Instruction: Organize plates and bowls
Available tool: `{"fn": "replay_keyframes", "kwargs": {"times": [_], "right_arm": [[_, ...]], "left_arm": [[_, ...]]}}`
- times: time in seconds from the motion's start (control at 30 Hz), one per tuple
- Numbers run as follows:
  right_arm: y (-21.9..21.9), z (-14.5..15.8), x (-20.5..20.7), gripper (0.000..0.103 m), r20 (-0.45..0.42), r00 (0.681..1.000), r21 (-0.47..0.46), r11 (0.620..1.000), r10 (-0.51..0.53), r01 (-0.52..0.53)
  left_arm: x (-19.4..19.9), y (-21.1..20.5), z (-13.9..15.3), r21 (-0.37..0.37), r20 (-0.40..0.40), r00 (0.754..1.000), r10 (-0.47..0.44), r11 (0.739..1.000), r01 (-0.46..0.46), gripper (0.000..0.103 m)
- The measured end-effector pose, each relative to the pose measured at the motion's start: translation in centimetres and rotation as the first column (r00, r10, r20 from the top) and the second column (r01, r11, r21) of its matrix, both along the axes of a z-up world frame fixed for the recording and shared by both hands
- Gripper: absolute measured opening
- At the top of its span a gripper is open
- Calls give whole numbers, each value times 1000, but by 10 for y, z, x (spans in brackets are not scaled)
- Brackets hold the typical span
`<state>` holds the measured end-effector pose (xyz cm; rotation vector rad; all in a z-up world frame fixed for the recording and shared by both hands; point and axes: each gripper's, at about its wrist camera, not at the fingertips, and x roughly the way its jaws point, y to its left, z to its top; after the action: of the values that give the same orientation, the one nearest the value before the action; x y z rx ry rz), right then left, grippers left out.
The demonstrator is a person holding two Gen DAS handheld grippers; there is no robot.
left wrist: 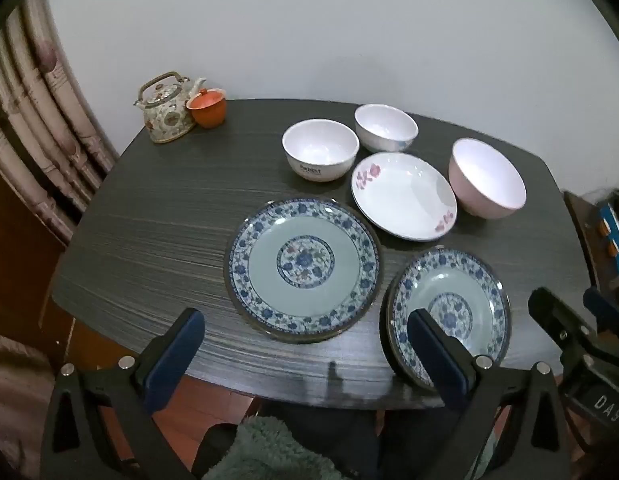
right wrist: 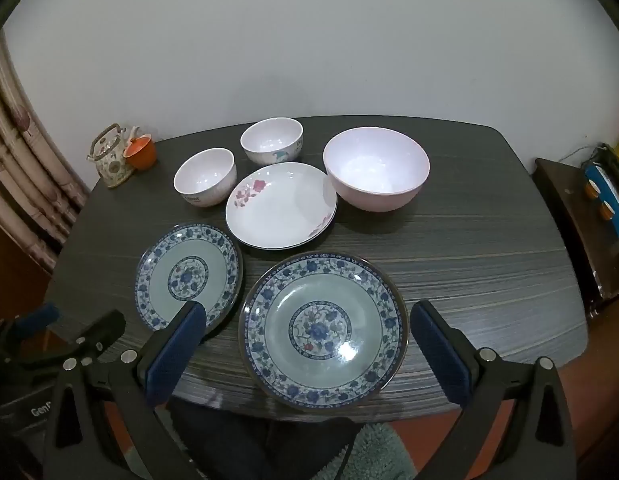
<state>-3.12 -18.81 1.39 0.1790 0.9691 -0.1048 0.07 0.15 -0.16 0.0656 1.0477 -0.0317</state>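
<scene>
On the dark table [left wrist: 149, 240] lie two blue-patterned plates, one on the left [left wrist: 303, 268] [right wrist: 189, 276] and one on the right [left wrist: 469, 280] [right wrist: 323, 332]. Behind them are a white plate with pink flowers [left wrist: 403, 196] [right wrist: 281, 204], two small white bowls [left wrist: 320, 150] [left wrist: 386, 128] and a large pink bowl [left wrist: 487, 178] [right wrist: 375, 168]. My left gripper [left wrist: 305, 316] hovers open above the front edge, in front of the left plate. My right gripper [right wrist: 309, 308] hangs open over the right plate. Neither holds anything.
A patterned teapot [left wrist: 167, 110] and an orange lidded cup [left wrist: 207, 108] stand at the far left corner. A curtain [left wrist: 37, 120] hangs on the left. A low side cabinet [right wrist: 569, 220] stands on the right. The person's fuzzy green garment [right wrist: 373, 452] shows below the table edge.
</scene>
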Motion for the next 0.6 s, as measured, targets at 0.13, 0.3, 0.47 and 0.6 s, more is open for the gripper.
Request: {"fn": "replay_keyframes", "kwargs": {"times": [0.13, 0.3, 0.47, 0.6], "right_arm": [[-2, -2, 2, 101, 3, 1000, 5, 1000, -10, 10], [-2, -5, 10, 101, 2, 1000, 12, 1000, -18, 18], [-6, -11, 14, 101, -12, 1000, 6, 1000, 7, -7], [-4, -14, 21, 101, -31, 1000, 4, 1000, 7, -7]], "left_arm": [[6, 4, 1, -20, -12, 1000, 2, 1000, -2, 103], [14, 11, -4, -42, -25, 1000, 17, 999, -18, 103], [20, 6, -8, -44, -31, 1000, 0, 999, -2, 103], [25, 1, -13, -39, -42, 999, -9, 999, 8, 103]]}}
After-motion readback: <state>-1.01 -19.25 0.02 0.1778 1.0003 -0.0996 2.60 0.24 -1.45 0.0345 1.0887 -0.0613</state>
